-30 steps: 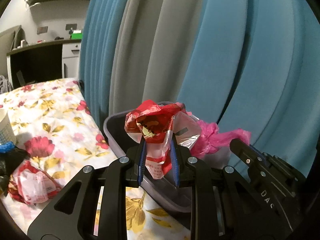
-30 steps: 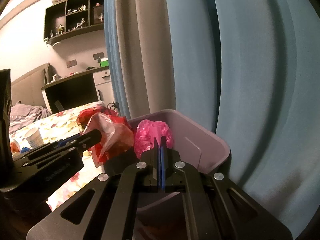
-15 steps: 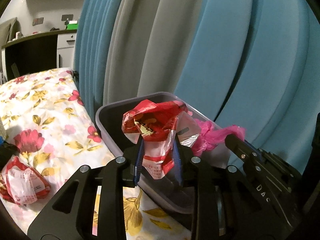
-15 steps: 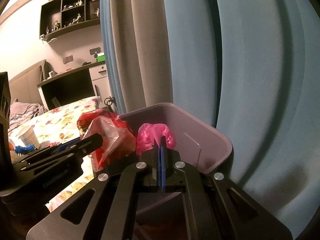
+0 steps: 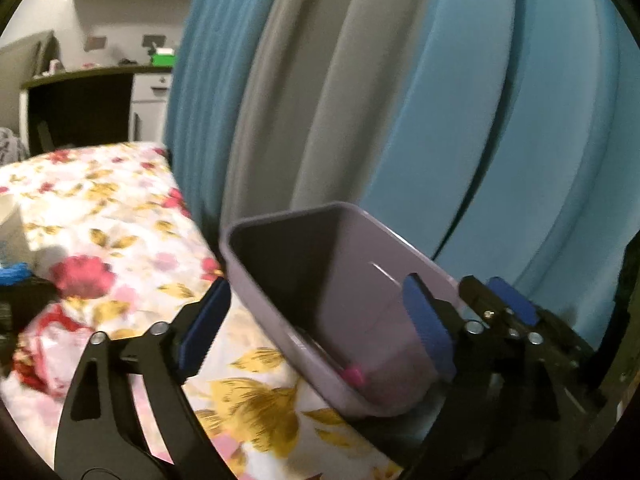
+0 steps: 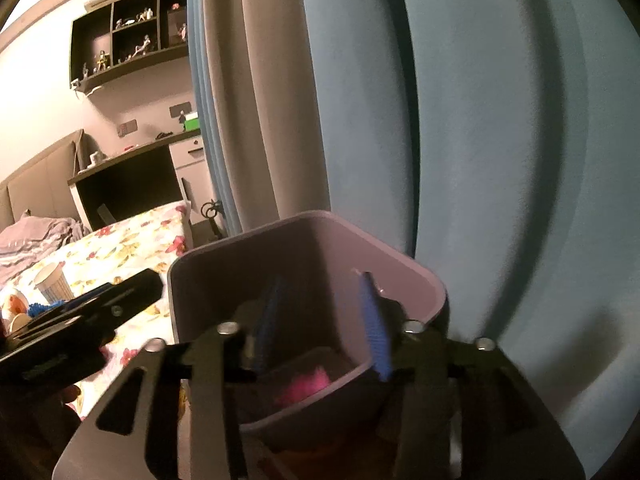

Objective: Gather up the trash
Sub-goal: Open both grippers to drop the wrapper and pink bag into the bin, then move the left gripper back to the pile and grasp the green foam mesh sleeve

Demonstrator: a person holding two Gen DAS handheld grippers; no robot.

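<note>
A mauve plastic bin (image 5: 360, 264) stands beside the floral bed, also in the right wrist view (image 6: 400, 276). My left gripper (image 5: 316, 328) is open and empty, its jaws spread wide over the bin's near rim. My right gripper (image 6: 324, 324) is open and empty over the bin's mouth. A pink bag (image 6: 308, 384) lies at the bottom of the bin; a bit of it shows in the left view (image 5: 354, 376). A red and white wrapper (image 5: 44, 344) lies on the bed at the left.
Blue and grey curtains (image 5: 440, 100) hang right behind the bin. The floral bedspread (image 5: 112, 216) stretches left. A paper cup (image 6: 52, 282) and a blue scrap (image 5: 14, 272) lie on the bed. A dark desk (image 6: 124, 184) stands at the back.
Both grippers have opened. The red wrapper and the pink bag have left the jaws and dropped into the bin.
</note>
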